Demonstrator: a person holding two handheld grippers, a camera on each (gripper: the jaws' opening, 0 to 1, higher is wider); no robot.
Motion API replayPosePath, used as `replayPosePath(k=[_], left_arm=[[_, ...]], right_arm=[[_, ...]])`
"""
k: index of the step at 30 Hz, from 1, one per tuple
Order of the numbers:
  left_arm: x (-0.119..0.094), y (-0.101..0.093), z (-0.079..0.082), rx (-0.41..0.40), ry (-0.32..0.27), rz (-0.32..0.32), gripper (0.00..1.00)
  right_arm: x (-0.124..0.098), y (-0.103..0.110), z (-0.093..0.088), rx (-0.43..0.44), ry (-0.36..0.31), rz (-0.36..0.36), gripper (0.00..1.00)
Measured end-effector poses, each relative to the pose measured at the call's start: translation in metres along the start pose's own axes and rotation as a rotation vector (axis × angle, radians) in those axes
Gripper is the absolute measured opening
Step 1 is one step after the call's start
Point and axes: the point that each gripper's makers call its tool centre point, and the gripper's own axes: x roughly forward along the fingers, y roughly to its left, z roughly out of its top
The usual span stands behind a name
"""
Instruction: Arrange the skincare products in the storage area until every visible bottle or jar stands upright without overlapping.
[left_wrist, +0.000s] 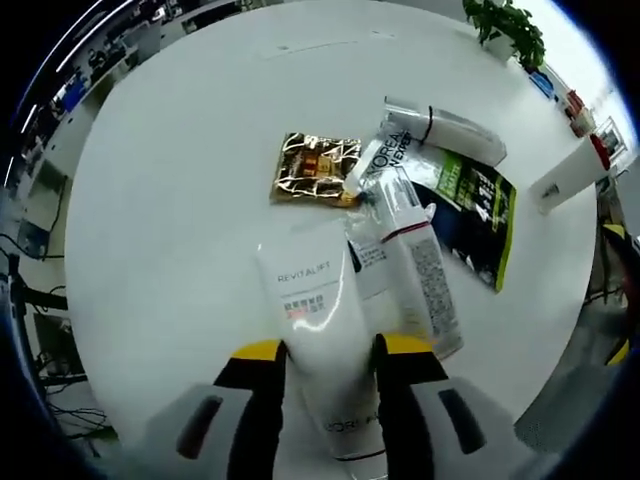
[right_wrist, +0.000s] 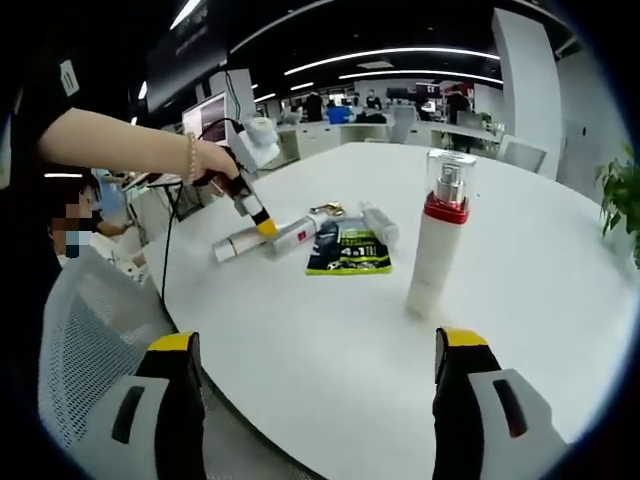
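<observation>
A white Revitalift tube (left_wrist: 318, 300) lies flat on the round white table (left_wrist: 170, 230), and my left gripper (left_wrist: 330, 350) is shut on its lower body, both yellow-tipped jaws pressing its sides. Touching it on the right lies a white bottle with a red band (left_wrist: 420, 275). Behind are a gold sachet (left_wrist: 315, 168), a black-green packet (left_wrist: 475, 205) and a white tube with a black ring (left_wrist: 445, 128). In the right gripper view a white spray bottle (right_wrist: 437, 240) with a red collar stands upright. My right gripper (right_wrist: 317, 345) hangs open before it, holding nothing. The left gripper (right_wrist: 262, 225) pinches the lying tubes (right_wrist: 245, 243).
A person's hand (right_wrist: 215, 160) and arm reach in from the left. A mesh chair (right_wrist: 85, 340) stands at the table's near edge. A potted plant (left_wrist: 510, 30) sits at the far rim. Bare tabletop (right_wrist: 330, 330) stretches between my right gripper and the products.
</observation>
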Motion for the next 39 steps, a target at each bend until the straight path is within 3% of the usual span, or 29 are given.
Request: replayPosePath(k=[8, 17, 27, 39], left_arm=[[-0.005, -0.001, -0.002, -0.01, -0.007, -0.004, 0.35], [-0.01, 0.003, 0.002, -0.058, -0.061, -0.031, 0.32], [-0.02, -0.002, 0.01, -0.064, -0.141, -0.065, 0.31], [-0.045, -0.017, 0.018, -0.053, -0.245, -0.091, 0.31]], right_arm=[[0.001, 0.0, 0.0, 0.0, 0.0, 0.0, 0.96], [0.0, -0.004, 0.003, 0.009, -0.023, -0.007, 0.95], [-0.001, 0.0, 0.005, -0.02, -0.03, -0.003, 0.94], [-0.001, 0.006, 0.007, -0.056, -0.031, 0.016, 0.91]])
